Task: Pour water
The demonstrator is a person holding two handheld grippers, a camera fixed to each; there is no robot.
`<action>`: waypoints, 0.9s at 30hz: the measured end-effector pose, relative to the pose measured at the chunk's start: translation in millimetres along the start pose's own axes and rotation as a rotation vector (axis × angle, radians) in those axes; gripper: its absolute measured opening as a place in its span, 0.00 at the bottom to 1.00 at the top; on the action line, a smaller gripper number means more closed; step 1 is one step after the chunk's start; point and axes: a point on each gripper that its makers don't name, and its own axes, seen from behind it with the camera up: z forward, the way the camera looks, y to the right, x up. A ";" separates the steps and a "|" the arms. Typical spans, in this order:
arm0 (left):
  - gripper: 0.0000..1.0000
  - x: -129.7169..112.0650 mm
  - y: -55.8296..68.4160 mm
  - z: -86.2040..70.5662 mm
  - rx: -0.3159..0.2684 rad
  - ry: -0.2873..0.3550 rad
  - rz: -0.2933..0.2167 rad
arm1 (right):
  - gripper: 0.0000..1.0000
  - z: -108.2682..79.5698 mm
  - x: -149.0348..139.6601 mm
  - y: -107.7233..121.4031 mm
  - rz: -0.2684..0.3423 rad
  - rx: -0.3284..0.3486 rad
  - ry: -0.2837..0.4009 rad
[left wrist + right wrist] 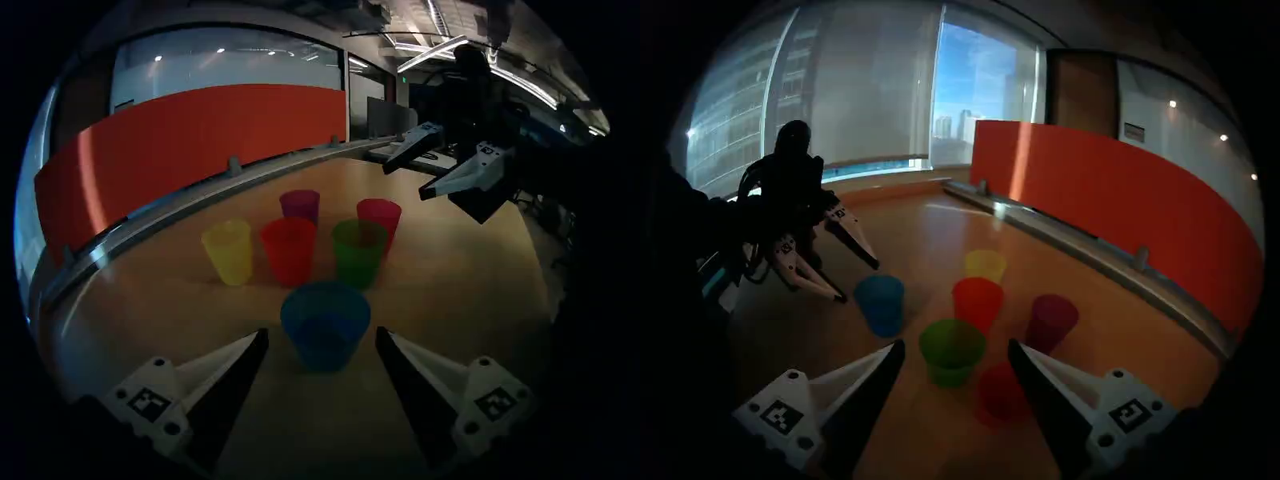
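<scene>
Your left gripper (320, 331) is spread wide and grips nothing, its two fingers coming in from the bottom corners of the left gripper view; the blue cup (326, 324) stands upright at low centre, just off the tips and in line with the gap, touched by neither finger; behind it, mid-frame, a row of yellow cup (229, 252), red cup (289, 250) and green cup (358, 252), with two more behind those, all on the table (448, 280); whether any holds water cannot be told. Your right gripper (954, 346) is likewise released and empty, the green cup low centre of its view just past its tips; in the left gripper view it hangs at upper right, well above the cups. This looks like the reach before the first grasp; nothing is lifted. Next, push the left forward until the fingers flank the blue cup, clench gently, lift it level, then tip over a second cup.
</scene>
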 end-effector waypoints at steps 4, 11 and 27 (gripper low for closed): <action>1.00 -2.2 1.5 6.9 -0.010 -0.013 0.001 | 1.00 4.2 -0.6 0.0 0.001 0.006 0.000; 1.00 -4.5 -0.7 19.1 -0.012 -0.031 -0.005 | 1.00 9.9 -1.5 1.7 0.002 0.013 -0.004; 1.00 -2.3 5.7 35.8 -0.045 -0.042 -0.001 | 1.00 18.0 -2.3 3.9 0.003 0.025 -0.007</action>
